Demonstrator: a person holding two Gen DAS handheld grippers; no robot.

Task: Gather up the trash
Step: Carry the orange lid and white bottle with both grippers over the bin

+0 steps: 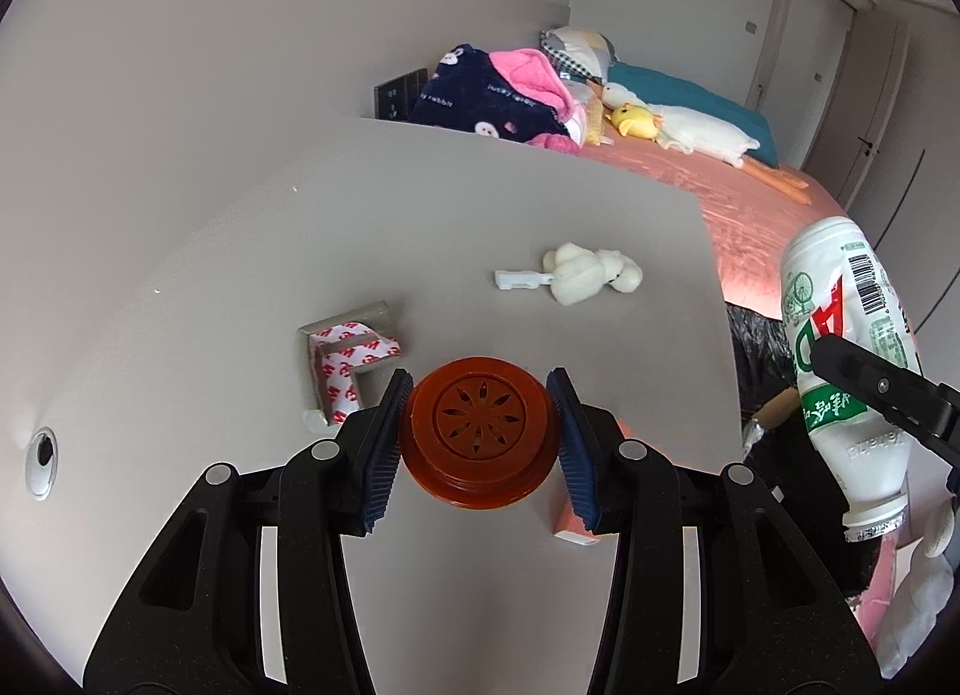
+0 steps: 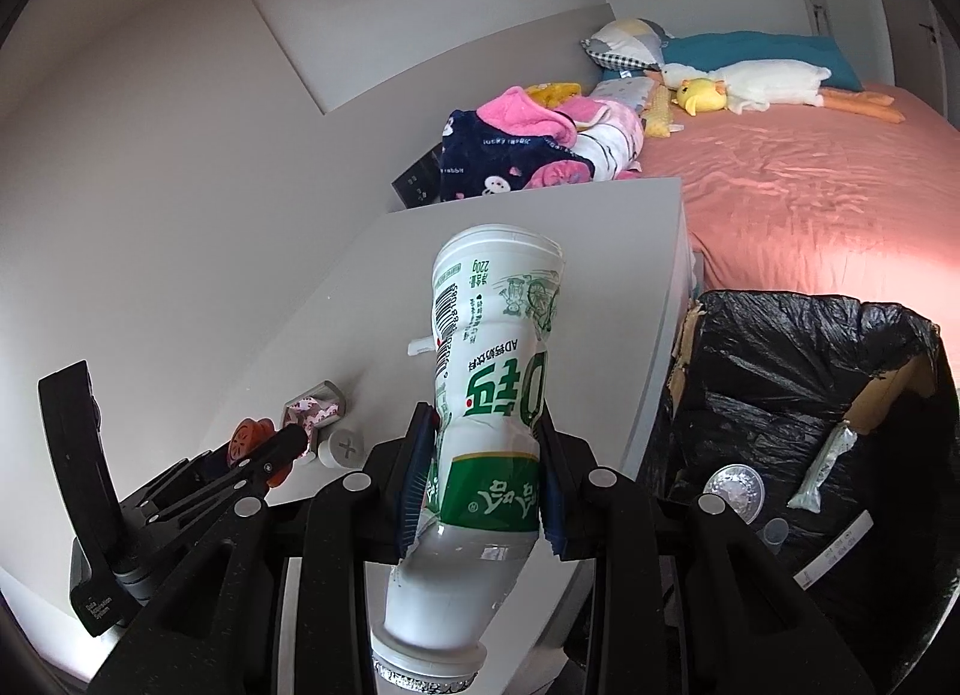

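Note:
My left gripper point(image 1: 480, 443) is shut on a round red-brown plastic lid point(image 1: 480, 431) with a flower-shaped cutout, held above the grey tabletop point(image 1: 420, 227). The same lid point(image 2: 252, 443) shows small at the lower left of the right wrist view, with the left gripper point(image 2: 264, 461) around it. My right gripper point(image 2: 486, 467) is shut on a white and green drink bottle point(image 2: 492, 383), held neck down. That bottle point(image 1: 840, 359) hangs at the right edge of the left wrist view. A cardboard bin lined with a black bag point(image 2: 798, 371) stands right of the table, with scraps in it.
On the table lie a white plush keychain point(image 1: 588, 272), a grey corner piece with red-printed tape point(image 1: 348, 359) and a white screw cap point(image 2: 347, 447). Behind is a bed with a pink sheet point(image 2: 798, 185), folded clothes point(image 2: 528, 149) and plush ducks point(image 2: 750, 83).

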